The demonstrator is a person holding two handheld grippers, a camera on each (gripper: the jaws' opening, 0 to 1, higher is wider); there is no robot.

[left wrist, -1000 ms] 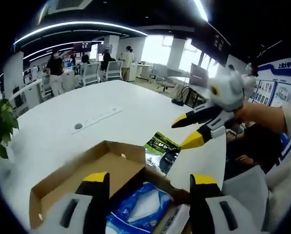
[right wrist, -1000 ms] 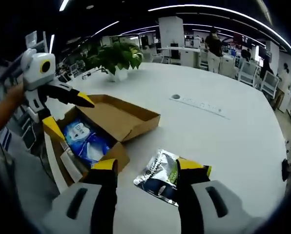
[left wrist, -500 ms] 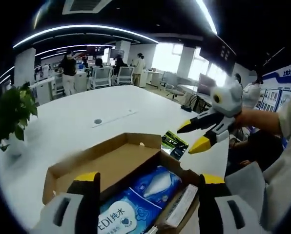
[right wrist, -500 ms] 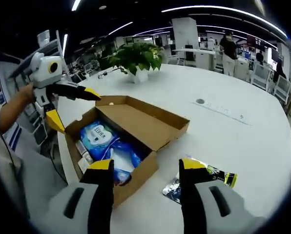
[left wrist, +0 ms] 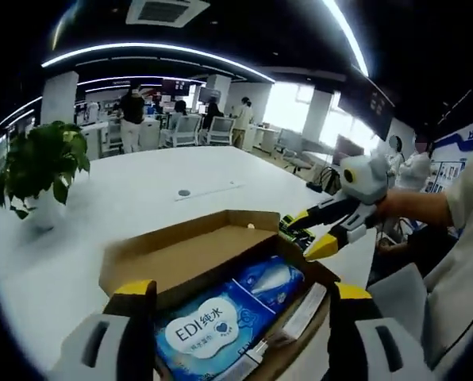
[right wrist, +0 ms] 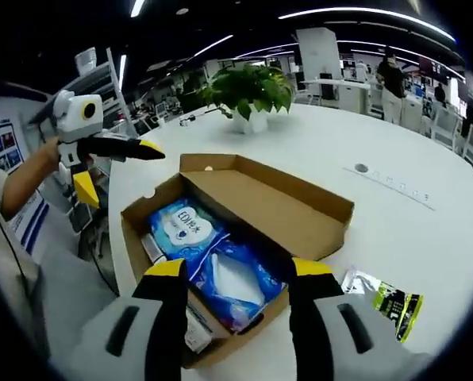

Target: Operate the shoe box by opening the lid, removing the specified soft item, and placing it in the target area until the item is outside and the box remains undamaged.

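white table (right wrist: pixel 427 230), shoe box (right wrist: pixel 300 208) open, both grippers spread, now nearer blue pack (right wrist: pixel 213 258)

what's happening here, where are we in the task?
A person holds a two-jaw gripper in each hand over an open cardboard shoe box on a white table. The lid is already folded back. A blue wet-wipes pack lies inside, not yet taken out. The left gripper and right gripper both hover open and hold nothing. A green-and-silver pouch lies on the table beside the box, and a potted plant stands beyond it.
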